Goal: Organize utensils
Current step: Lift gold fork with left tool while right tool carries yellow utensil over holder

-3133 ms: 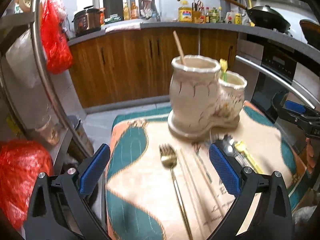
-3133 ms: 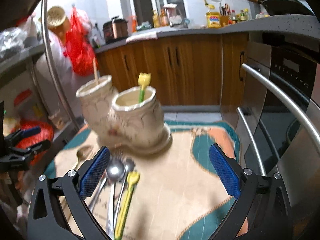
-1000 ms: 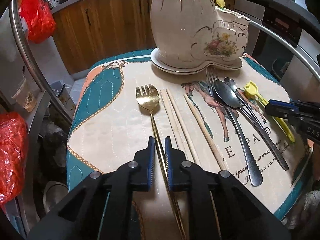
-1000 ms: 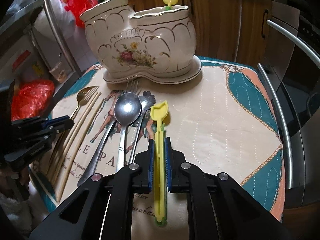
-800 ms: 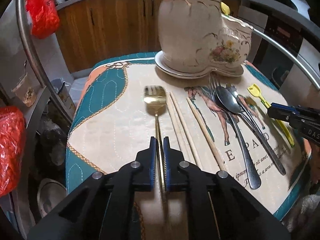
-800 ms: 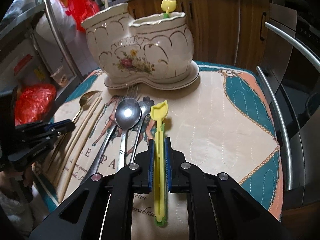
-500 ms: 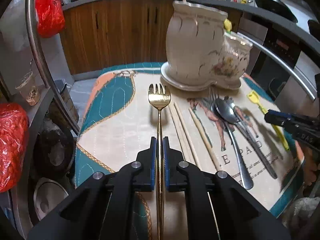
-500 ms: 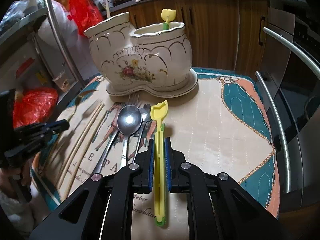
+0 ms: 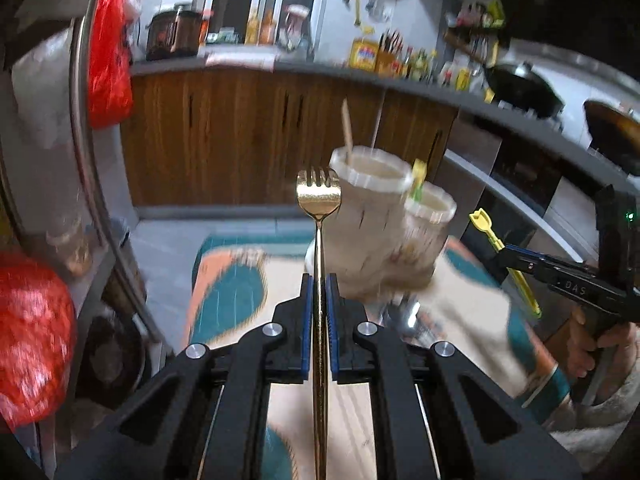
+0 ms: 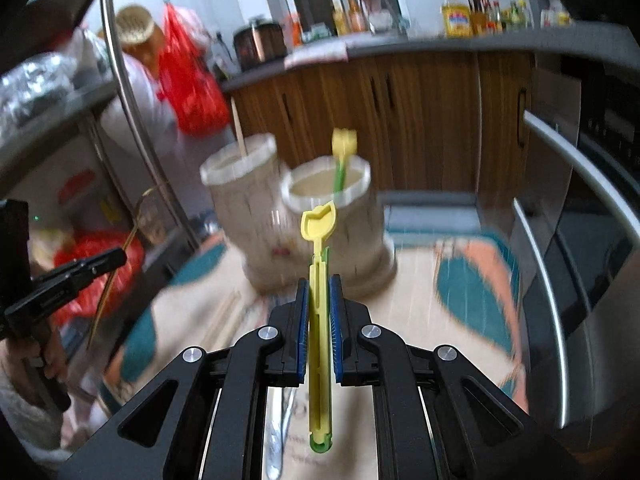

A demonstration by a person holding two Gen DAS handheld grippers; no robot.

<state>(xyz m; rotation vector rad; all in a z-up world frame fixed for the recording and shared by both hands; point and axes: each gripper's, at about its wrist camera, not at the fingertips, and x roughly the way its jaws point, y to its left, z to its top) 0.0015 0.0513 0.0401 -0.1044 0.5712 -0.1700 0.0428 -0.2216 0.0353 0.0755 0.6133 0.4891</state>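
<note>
My left gripper (image 9: 319, 280) is shut on the gold fork (image 9: 318, 200) and holds it in the air, tines forward, level with the rim of the cream ceramic holder (image 9: 368, 236). My right gripper (image 10: 319, 280) is shut on the yellow plastic utensil (image 10: 319, 232), raised in front of the holder's shorter pot (image 10: 326, 188). That pot holds a yellow tulip-topped utensil (image 10: 343, 148). The taller pot (image 10: 240, 164) holds a wooden chopstick (image 10: 239, 128). The other gripper shows in each view, the right one (image 9: 520, 264) and the left one (image 10: 80, 268).
The holder stands on a teal and cream cloth (image 10: 472, 292) over a small table. Spoons (image 10: 276, 440) and chopsticks (image 10: 224, 312) lie blurred on it. An oven with a steel handle (image 10: 560, 264) is at the right. Red bags (image 9: 32, 336) hang at the left.
Both grippers have lifted their utensils off the cloth and risen to about the height of the holder's rims. The views are blurred by motion.
</note>
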